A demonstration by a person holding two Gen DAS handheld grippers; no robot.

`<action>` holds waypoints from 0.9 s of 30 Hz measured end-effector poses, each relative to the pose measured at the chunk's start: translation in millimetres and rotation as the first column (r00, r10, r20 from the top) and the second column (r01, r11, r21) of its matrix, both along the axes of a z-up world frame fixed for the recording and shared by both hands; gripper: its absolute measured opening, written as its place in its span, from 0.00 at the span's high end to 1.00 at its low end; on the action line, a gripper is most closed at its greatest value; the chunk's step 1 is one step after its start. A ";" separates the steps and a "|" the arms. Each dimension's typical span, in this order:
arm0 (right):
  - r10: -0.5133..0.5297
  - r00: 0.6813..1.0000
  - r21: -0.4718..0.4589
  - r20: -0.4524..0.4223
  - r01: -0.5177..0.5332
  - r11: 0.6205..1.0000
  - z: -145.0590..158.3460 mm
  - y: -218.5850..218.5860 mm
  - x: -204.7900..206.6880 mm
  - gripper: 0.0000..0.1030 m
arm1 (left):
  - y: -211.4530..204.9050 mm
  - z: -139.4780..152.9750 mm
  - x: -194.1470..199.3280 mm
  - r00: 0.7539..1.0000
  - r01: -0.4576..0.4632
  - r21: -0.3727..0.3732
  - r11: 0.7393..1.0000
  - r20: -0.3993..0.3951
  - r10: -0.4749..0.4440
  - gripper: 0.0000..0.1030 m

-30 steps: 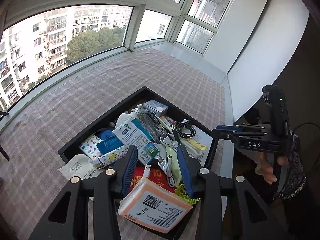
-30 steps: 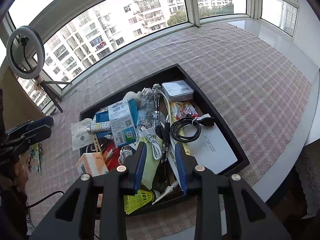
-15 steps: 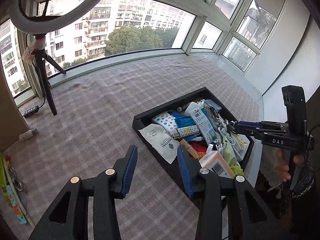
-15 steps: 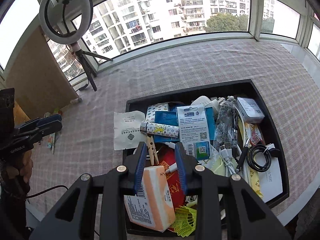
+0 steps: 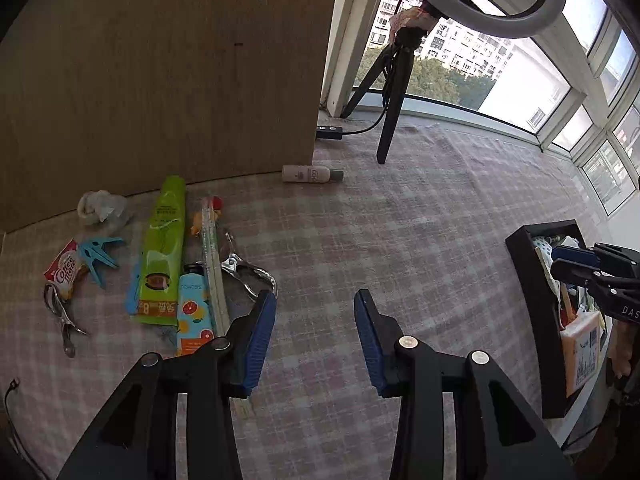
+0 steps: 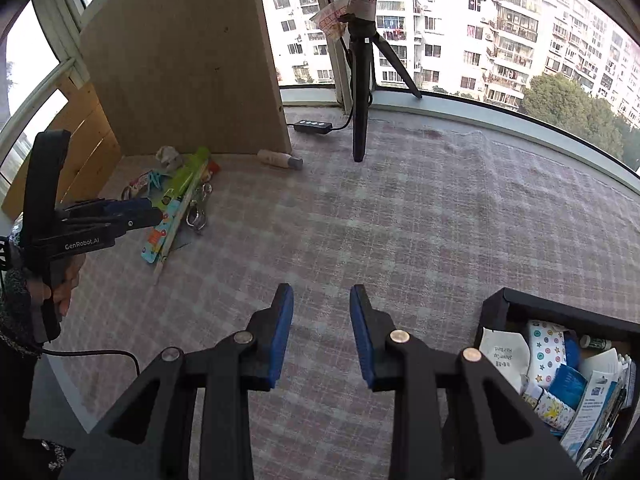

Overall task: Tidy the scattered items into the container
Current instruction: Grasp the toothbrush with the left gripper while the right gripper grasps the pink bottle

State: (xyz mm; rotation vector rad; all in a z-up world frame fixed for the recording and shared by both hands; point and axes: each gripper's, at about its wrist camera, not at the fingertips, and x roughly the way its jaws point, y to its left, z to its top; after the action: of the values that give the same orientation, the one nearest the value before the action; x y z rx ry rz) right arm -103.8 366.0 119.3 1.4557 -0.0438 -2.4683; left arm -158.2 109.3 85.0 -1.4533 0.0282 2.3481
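Note:
Scattered items lie on the checked cloth by the wooden board: a green tube [image 5: 162, 248], an orange-and-teal tube [image 5: 194, 312], a long stick pack [image 5: 212, 264], a metal clip [image 5: 248, 272], a blue clothespin [image 5: 98, 256], a coffee sachet [image 5: 64, 272] and a white bottle [image 5: 308, 174]. My left gripper [image 5: 315, 304] hangs open and empty just right of this pile. The black tray [image 5: 532, 300], packed with several items, sits at the far right. My right gripper [image 6: 321, 294] is open and empty over bare cloth, left of the tray [image 6: 496, 308].
A ring-light tripod [image 5: 390, 112] stands on the cloth behind the bottle, with its cable and switch box [image 5: 330, 133] at the foot of the wooden board [image 5: 160, 80]. Windows curve round the back. A crumpled wad [image 5: 102, 208] lies against the board.
Both grippers have swung left, away from above the tray and toward the pile by the board. The tray has slid to the right edge of both views. Both stay empty.

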 end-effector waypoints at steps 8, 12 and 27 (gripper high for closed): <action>0.132 0.991 0.060 0.015 -0.132 0.989 -26.5 -61.6 -99.1 0.72 | -29.1 -27.5 -52.5 0.998 -0.041 -0.047 0.998 0.053 0.043 0.70; 0.182 0.983 0.087 0.036 -0.184 0.979 -45.7 -80.1 -137.5 0.72 | -29.6 -45.6 -70.3 0.995 -0.032 -0.066 0.997 0.095 0.039 0.70; 0.293 0.952 0.114 0.085 -0.301 0.947 -88.7 -103.7 -199.1 0.72 | -21.2 -69.4 -81.5 0.989 0.025 -0.068 0.997 0.150 -0.014 0.83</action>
State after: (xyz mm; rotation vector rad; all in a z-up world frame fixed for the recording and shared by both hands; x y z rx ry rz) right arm -302.8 262.3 30.6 1.4722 0.3026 -2.2117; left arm -239.7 88.2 15.7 -1.6510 0.0847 2.2368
